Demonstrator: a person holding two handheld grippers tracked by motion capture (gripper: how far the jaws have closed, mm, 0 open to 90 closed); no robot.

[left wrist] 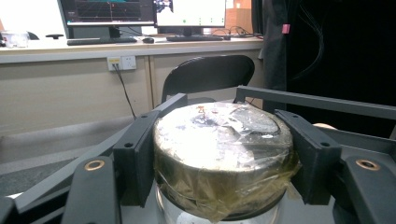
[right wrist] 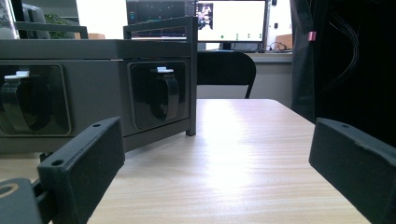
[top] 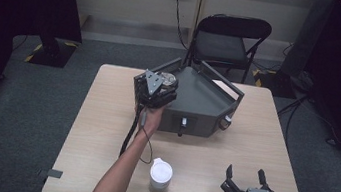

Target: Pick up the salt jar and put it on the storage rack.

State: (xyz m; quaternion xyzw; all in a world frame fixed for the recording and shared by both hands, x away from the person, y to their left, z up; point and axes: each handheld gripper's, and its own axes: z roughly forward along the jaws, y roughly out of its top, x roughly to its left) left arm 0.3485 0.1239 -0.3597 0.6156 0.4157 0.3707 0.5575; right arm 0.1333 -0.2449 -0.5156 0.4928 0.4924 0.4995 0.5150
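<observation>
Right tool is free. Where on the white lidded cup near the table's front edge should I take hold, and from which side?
Grip the white lidded cup around its straight side wall just below the lid, coming in level from its right, where the open right tool rests. The cup stands upright, and the person's forearm lies close on its left, so the right side is probably the freer approach.

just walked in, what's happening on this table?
A person works with two hand-held grippers. The left gripper is shut on a round metal weight wrapped in clear film, holding it at the left corner of the grey angular box. The right gripper rests on the table near the front right edge, jaws open with nothing between them. A white lidded cup stands untouched near the front edge, beside the left forearm.
</observation>
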